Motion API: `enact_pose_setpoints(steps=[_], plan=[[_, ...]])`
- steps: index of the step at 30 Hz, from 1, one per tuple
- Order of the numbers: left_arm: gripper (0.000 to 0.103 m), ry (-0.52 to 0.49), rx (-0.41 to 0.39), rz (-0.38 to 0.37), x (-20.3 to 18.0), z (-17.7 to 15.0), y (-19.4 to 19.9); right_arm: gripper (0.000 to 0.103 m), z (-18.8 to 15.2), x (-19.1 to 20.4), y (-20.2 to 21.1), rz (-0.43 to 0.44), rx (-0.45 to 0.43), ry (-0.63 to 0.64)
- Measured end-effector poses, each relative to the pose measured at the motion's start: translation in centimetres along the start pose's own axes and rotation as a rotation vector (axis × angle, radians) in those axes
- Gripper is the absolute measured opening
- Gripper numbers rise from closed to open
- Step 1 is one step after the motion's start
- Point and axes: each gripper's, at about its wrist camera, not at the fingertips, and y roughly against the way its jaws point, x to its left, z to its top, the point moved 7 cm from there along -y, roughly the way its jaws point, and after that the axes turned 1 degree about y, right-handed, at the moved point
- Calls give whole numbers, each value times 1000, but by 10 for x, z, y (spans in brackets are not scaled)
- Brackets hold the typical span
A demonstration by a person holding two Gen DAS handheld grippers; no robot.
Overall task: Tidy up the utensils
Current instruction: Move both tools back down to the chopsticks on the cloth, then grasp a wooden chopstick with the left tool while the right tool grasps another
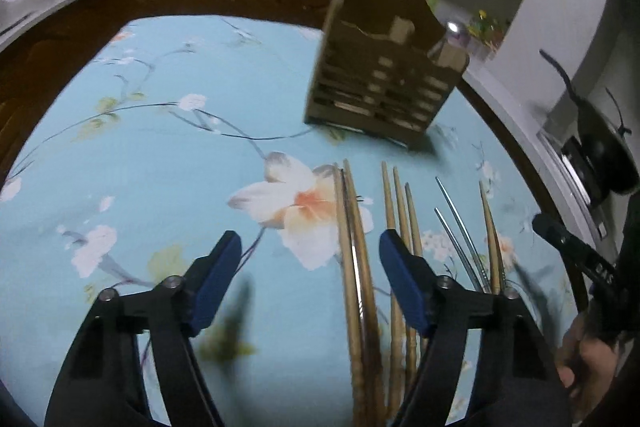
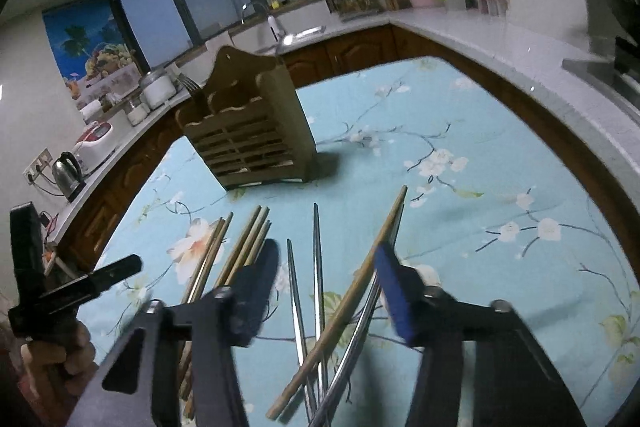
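- Your left gripper is spread above two tapered wooden chopsticks, pinching nothing.
- Your right gripper gapes around slim metal chopsticks.
- The slatted wooden holder stands far on the floral cloth.

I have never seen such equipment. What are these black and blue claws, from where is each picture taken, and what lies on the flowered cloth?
The claws are two-finger grippers that a person holds, one per hand. Each carries a camera looking along its fingers, giving the two pictures. The left gripper is open above wooden chopsticks. The right gripper is open above metal chopsticks and one slanted wooden chopstick. Neither holds anything. All lie on the flowered tablecloth, and behind them stands a wooden utensil holder.
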Motion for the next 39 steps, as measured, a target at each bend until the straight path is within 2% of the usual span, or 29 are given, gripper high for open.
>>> enact_pose_setpoints(steps=[3,5,13,14,18,24,32,34,38,39], plan=[[58,-27,42,4,-8,4,-19,35,4,-5,-15,-9,31,-5],[55,-41,64,0,-11,6,-30,30,6,-9,-27,-7,62,-16],[38,-85,130,16,-16,15,-63,22,5,-32,-70,-54,184,-53],[34,-89,141,17,-15,15,-68,21,5,-33,-71,-63,182,-52],[29,-114,130,29,-15,19,-72,17,4,-38,-77,-47,197,-76],[29,-152,130,27,-15,24,-78,16,10,-31,-85,-50,196,-44],[28,-213,145,52,-17,35,-87,15,27,-31,-107,-99,211,12],[24,-223,145,65,-18,38,-90,14,33,-31,-115,-123,214,42],[8,-250,128,85,-22,40,-93,15,34,-21,-122,-181,207,123],[8,-254,123,86,-22,40,-93,14,33,-19,-122,-195,203,146]])
